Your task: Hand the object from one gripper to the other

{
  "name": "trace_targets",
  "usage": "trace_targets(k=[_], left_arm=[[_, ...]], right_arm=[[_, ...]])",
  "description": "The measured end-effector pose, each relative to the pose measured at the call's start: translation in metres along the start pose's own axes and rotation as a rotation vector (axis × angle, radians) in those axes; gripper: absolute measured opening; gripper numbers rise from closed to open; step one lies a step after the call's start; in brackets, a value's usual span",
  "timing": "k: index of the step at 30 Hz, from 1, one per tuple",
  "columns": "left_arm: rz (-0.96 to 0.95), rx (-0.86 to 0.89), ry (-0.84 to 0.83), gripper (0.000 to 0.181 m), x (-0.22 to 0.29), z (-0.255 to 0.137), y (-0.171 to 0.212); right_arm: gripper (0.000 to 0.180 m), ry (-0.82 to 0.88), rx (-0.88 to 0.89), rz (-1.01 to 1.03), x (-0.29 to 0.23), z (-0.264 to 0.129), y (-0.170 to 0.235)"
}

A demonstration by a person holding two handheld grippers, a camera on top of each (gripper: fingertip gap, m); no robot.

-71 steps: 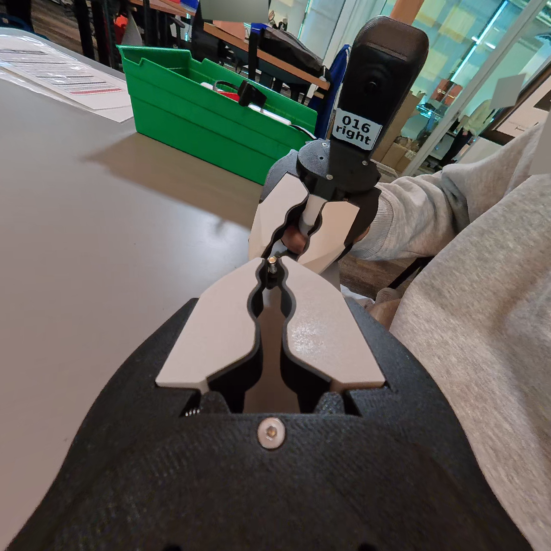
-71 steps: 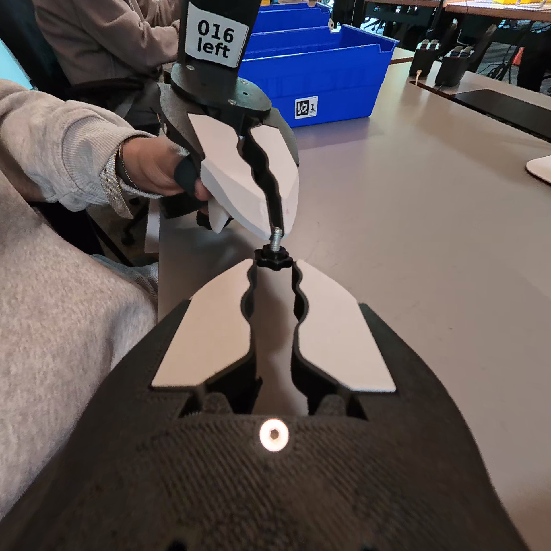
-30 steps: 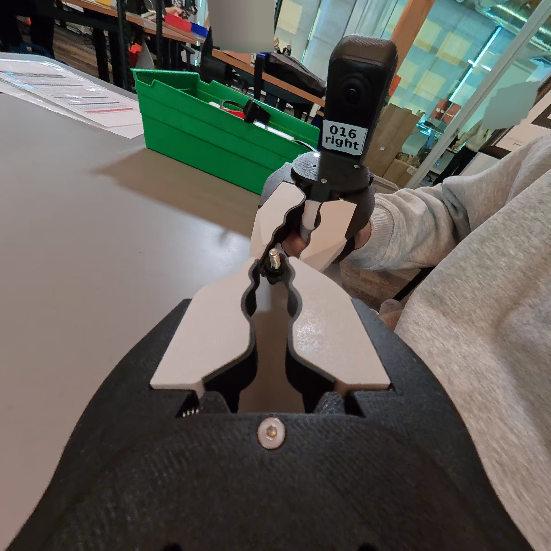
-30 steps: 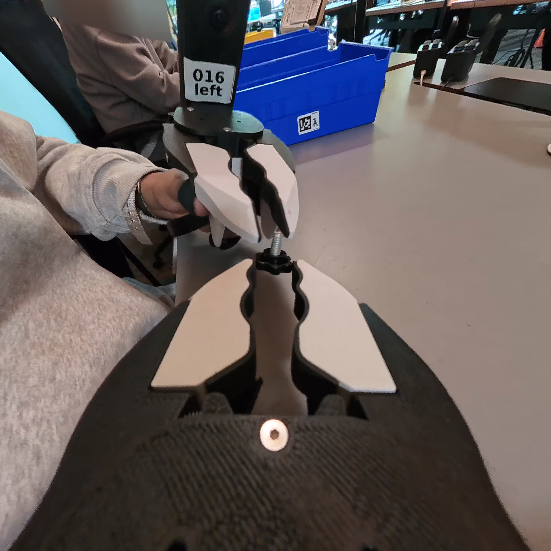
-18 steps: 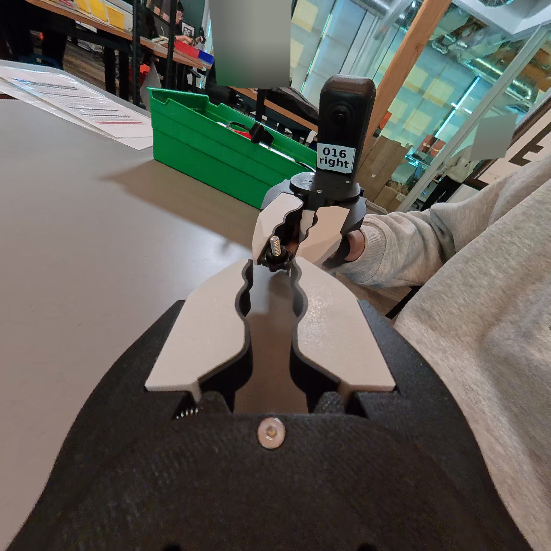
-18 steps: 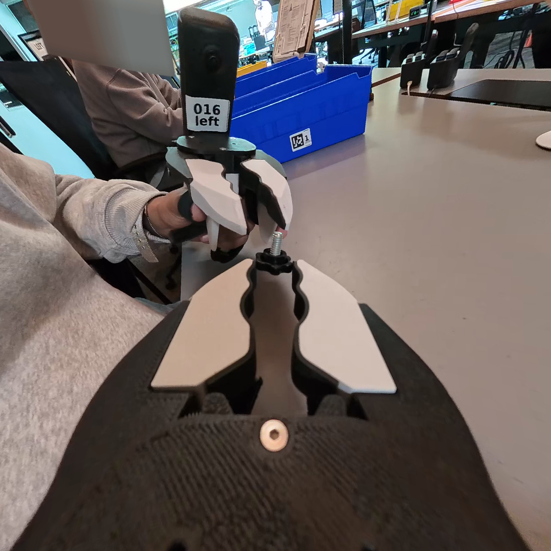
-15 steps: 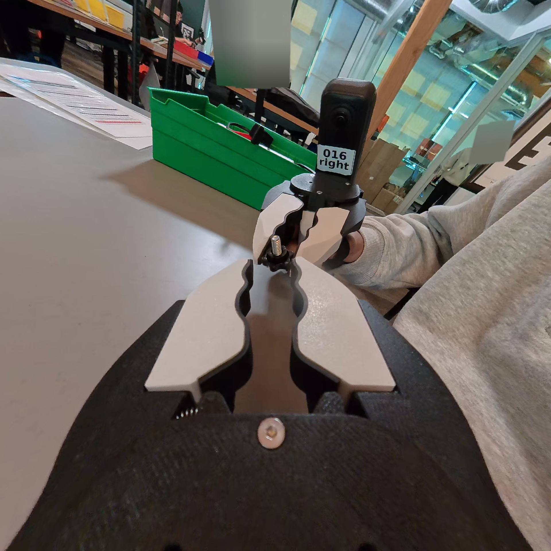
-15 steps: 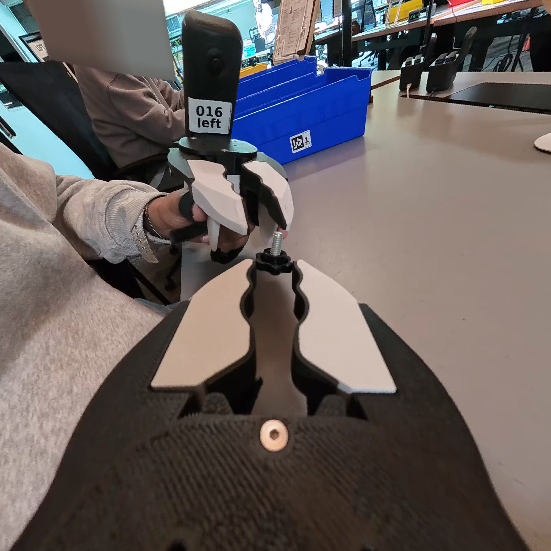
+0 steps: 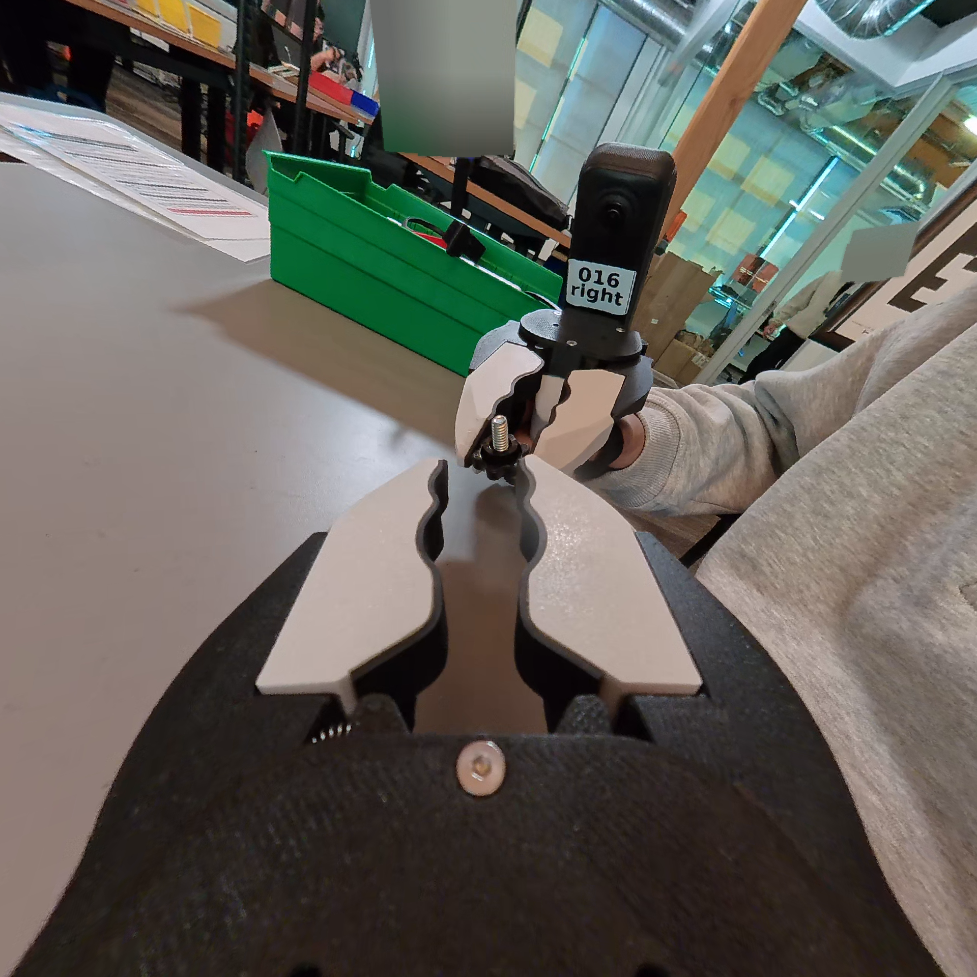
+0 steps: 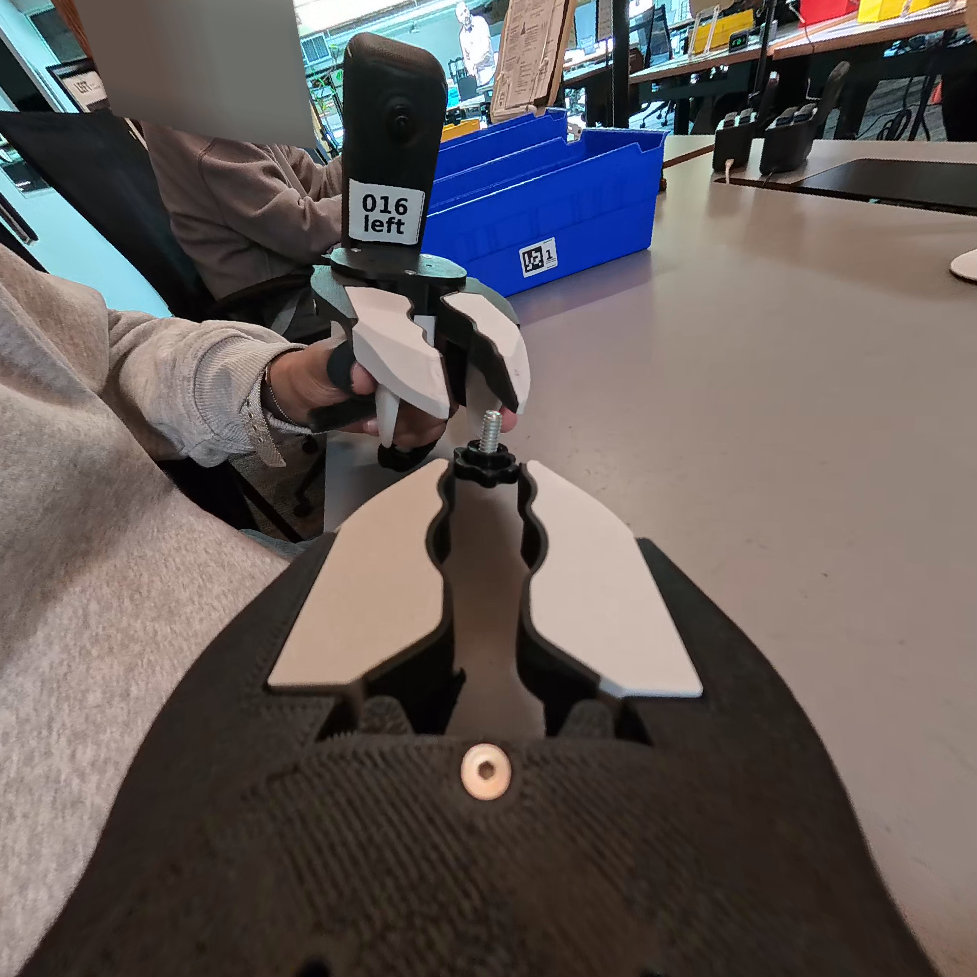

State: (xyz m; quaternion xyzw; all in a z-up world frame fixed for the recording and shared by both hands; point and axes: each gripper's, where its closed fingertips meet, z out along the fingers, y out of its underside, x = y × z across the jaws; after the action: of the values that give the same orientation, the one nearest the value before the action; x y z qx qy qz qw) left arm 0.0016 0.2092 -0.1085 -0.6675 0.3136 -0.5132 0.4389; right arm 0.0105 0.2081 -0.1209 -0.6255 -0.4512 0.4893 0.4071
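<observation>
The object is a small black star knob with a silver threaded stud [image 10: 485,469], stud pointing up. My right gripper [image 10: 485,468] is shut on the knob's black head, a little above the grey table [image 10: 740,423]. My left gripper [image 9: 484,469] is open and empty, its fingertips just short of the knob [image 9: 497,455]. In the right wrist view the left gripper [image 10: 482,409] hangs above the stud, jaws apart, not touching it. In the left wrist view the right gripper [image 9: 499,462] faces me with the knob pinched at its tips.
A green bin [image 9: 370,296] and paper sheets [image 9: 132,169] lie at the far side of the table [image 9: 158,423]. A blue bin [image 10: 555,211], black chargers [image 10: 782,143] and a dark mat [image 10: 899,185] lie beyond. Another person [image 10: 238,201] sits behind. The grippers are tip to tip, or close to it.
My left gripper let go of the threaded stud, opened and drew back upward. My right gripper has stayed shut on the knob's head throughout.
</observation>
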Motion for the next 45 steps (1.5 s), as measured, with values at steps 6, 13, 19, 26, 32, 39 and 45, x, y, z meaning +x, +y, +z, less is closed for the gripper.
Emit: trace_targets(k=[6,13,19,26,32,39,45], left_arm=[[-0.009,0.001,0.003,0.024,0.000,0.000,0.000],[-0.014,0.000,0.006,0.024,0.000,0.000,0.001],[-0.019,-0.002,0.007,0.025,-0.001,0.001,0.001],[-0.023,-0.005,0.003,0.025,-0.002,0.001,0.002],[-0.032,-0.011,0.001,0.025,-0.003,0.001,0.004],[-0.028,-0.007,-0.004,0.025,-0.004,0.000,0.003],[0.097,0.015,-0.081,0.026,-0.006,-0.004,-0.005]], right_arm=[[0.023,-0.004,0.000,-0.003,-0.001,0.000,0.000],[0.023,-0.006,0.003,-0.004,-0.001,0.000,0.000],[0.023,-0.006,0.004,-0.003,-0.001,0.000,-0.001],[0.023,-0.006,0.005,-0.005,-0.001,0.000,-0.001],[0.023,-0.006,0.005,-0.006,-0.002,0.000,-0.001],[0.023,0.005,0.023,-0.009,0.001,-0.003,-0.005],[0.023,-0.069,0.114,0.181,-0.002,-0.007,-0.016]])
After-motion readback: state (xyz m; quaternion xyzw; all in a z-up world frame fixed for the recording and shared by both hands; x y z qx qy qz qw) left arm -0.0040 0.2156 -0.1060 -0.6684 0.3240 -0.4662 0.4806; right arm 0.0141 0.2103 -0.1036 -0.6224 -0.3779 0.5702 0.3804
